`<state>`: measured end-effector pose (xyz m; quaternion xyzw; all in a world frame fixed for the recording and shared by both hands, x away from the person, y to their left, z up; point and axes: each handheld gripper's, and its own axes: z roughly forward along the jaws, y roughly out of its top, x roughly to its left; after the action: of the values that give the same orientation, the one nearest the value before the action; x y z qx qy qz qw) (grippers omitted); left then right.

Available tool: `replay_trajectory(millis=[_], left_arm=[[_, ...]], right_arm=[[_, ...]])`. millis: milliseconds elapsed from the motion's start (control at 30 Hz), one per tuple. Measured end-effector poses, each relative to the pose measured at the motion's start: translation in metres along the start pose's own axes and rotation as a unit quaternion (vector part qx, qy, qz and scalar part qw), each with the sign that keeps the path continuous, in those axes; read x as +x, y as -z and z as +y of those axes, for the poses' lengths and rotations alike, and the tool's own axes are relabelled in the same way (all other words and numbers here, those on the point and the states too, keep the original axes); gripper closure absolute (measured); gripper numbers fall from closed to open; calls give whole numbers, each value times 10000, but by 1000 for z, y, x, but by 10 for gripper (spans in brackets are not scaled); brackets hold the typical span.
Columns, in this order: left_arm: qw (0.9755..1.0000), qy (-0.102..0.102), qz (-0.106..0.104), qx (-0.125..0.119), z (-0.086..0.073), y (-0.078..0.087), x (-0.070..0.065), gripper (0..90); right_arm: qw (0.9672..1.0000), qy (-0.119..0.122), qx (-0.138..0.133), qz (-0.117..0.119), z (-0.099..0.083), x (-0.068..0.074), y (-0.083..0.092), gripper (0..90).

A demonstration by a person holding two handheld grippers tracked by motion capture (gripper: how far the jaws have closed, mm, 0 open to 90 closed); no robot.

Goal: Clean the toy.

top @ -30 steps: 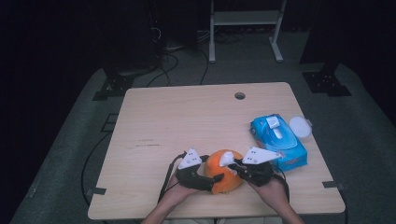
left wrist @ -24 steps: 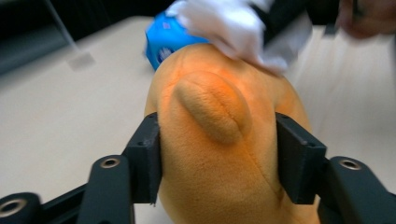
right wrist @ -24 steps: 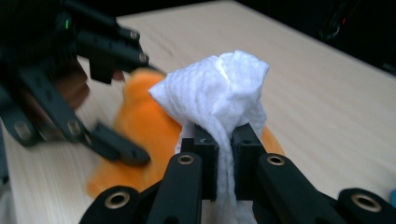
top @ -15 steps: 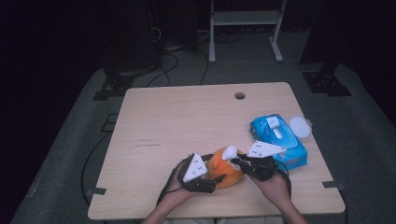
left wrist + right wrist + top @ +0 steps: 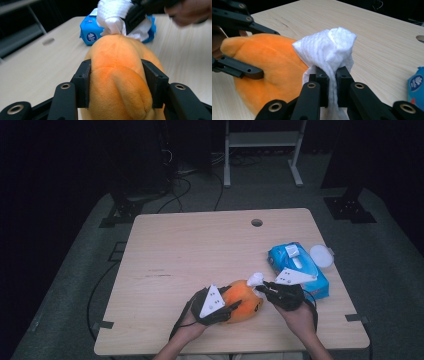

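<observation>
Near the table's (image 5: 165,250) front edge, my left gripper (image 5: 115,77) squeezes the orange plush toy (image 5: 117,82). My right gripper (image 5: 331,75) pinches a white wipe (image 5: 329,47) tight. I should rub softly while holding the toy steady.

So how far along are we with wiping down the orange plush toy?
Done: a white wet wipe is out of the blue wipes pack and pinched in the right gripper. The left gripper clamps the orange plush toy steady. In hand: the wipe touches the toy's top in the left gripper view, so wiping is under way. Left: the remaining surface; how much is already wiped cannot be told.
</observation>
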<state>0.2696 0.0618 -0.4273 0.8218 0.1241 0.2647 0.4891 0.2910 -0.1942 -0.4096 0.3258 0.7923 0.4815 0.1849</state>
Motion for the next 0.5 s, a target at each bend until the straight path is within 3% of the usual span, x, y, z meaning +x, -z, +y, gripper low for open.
replay_trajectory(millis=[67,167,233,300,367,500], left_arm=[[9998,-192,-14,-4,-1,1,2,482],[9999,-33,-162,-34,-6,3,7,461],[9994,258,-227,-73,-9,4,9,409],[9979,584,-255,-98,-9,4,12,319],[9973,675,-286,-48,-8,2,12,283],[9959,811,-374,141,-11,1,15,309]], right_arm=[[9997,81,-153,196,4,11,1,831],[9991,287,-157,271,11,20,-1,831],[9995,129,-67,279,5,13,-7,831],[9999,35,68,144,-5,3,-11,831],[9992,-342,101,203,-16,-6,-13,831],[9992,-283,259,65,-18,-10,-11,831]])
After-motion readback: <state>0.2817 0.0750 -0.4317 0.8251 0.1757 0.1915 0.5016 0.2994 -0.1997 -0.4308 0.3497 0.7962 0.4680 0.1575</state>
